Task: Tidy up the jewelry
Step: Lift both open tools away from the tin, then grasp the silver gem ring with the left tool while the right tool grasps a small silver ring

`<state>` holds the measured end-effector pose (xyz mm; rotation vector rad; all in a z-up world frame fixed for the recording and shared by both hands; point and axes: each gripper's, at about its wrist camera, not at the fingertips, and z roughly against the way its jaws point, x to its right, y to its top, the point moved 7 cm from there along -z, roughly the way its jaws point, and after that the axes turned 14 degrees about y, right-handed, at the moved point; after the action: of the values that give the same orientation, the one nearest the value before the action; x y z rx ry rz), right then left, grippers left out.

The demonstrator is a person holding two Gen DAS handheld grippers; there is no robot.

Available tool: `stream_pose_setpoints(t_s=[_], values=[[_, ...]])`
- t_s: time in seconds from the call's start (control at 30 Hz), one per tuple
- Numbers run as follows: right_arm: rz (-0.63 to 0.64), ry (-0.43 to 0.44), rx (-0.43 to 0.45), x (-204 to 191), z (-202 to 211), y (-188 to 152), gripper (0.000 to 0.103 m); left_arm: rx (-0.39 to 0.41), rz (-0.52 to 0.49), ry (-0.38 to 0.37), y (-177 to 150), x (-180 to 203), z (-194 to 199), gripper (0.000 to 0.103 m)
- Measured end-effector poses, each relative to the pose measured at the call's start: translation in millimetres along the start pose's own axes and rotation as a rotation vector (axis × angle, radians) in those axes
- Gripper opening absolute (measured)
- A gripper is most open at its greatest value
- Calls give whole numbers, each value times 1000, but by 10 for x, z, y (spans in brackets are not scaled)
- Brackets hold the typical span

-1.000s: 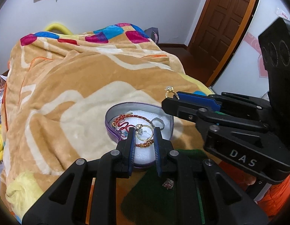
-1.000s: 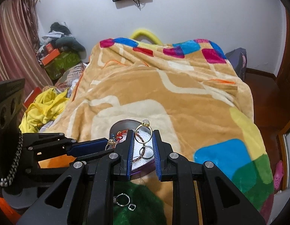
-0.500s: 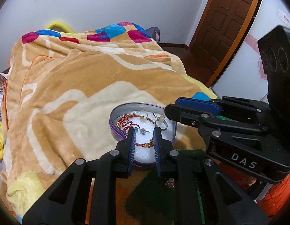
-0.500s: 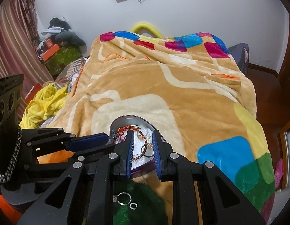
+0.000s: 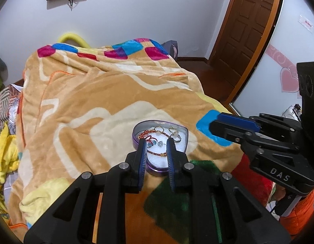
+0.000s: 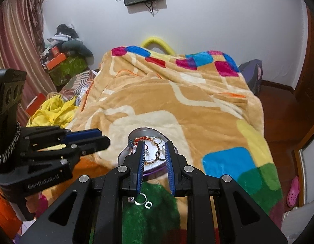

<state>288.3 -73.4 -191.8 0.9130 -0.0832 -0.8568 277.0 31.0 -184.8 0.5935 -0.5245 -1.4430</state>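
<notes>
A purple heart-shaped tin with white foam lies on the bed blanket. It holds a red-orange bracelet, gold rings, a silver ring and a small stud. My left gripper is open and empty, just in front of the tin. My right gripper is open and empty above the tin's near edge; it also shows at the right of the left wrist view. A silver ring and a small clasp lie on the green blanket patch below the right fingers.
The patterned tan blanket covers the bed. Yellow clothes and boxes lie at the left. A wooden door stands at the right. A dark bag sits by the far bed corner.
The gold ring held in my right gripper a second ago now lies in the tin. Both grippers have pulled back and up from the tin, jaws open.
</notes>
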Motion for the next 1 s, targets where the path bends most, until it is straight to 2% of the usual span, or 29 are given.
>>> stream_pose_setpoints(t_s=[0.17,0.37,0.77,1.0], values=[[-14,1,17,-18,138,-75,18,15,0,8,-33,9,167,26],[-26,-17,-7,-12,177,-263,18,-7,-1,11,-172,25,207,30],[-105,-28,-84,110,145,-757,18,-154,-41,-33,-695,311,-138,30],[-150,-24,-122,201,111,-967,21,-193,-58,-42,-789,480,-363,30]])
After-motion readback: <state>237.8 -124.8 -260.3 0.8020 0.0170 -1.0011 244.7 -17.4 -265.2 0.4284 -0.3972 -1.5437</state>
